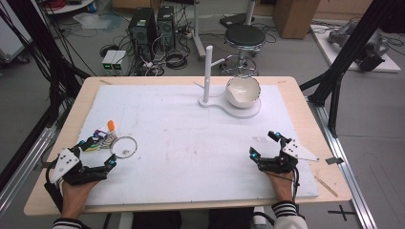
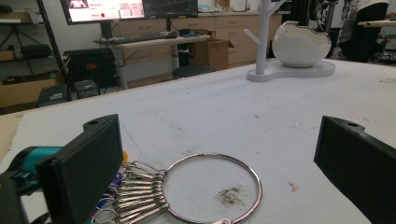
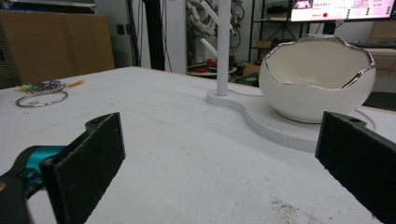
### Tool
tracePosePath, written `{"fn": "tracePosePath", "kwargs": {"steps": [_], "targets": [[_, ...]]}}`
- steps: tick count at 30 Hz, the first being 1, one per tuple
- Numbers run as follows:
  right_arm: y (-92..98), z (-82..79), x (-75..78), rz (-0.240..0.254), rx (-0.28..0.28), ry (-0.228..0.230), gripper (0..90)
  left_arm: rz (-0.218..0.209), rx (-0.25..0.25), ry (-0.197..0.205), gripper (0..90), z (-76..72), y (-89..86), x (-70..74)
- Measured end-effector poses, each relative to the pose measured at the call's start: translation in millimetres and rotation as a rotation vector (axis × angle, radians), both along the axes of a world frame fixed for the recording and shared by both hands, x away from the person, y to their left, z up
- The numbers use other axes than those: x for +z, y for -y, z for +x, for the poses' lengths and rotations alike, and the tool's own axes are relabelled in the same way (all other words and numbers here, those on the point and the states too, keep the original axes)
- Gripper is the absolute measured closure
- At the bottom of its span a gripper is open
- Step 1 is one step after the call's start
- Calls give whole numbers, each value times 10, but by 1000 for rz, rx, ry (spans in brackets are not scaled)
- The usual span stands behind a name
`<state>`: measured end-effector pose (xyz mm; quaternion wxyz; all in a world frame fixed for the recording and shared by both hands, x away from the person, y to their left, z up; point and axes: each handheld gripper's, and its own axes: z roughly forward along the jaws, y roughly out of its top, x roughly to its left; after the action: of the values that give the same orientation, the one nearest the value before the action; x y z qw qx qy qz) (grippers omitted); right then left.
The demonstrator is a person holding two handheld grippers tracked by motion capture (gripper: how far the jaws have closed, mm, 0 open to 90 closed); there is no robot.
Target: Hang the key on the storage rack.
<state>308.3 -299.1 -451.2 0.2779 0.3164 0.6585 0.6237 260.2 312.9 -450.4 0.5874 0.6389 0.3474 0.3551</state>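
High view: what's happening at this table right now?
A person holds a pair of tongs in each hand, both open and gripping nothing. The left tongs rest at the near left, right next to a large key ring with small keys and coloured tags lying flat on the white mat. The right tongs rest at the near right. At the far side stands a white peg stand with an egg-shaped bowl.

I see a silver key ring (image 2: 212,189) with colourful tags (image 1: 102,137), a white silver-rimmed bowl (image 3: 317,79), black jaws, and a white tabletop (image 1: 191,143).
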Motion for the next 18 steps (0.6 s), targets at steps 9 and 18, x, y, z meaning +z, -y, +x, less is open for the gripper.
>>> {"fn": "tracePosePath", "kwargs": {"steps": [9, 18], "targets": [[-1, 0, 0, -7, -2, 6, 9, -8, 1, -5, 17, 4, -4, 0], [-5, -2, 0, -10, -2, 5, 9, -20, 0, -15, 17, 16, -18, 2]]}}
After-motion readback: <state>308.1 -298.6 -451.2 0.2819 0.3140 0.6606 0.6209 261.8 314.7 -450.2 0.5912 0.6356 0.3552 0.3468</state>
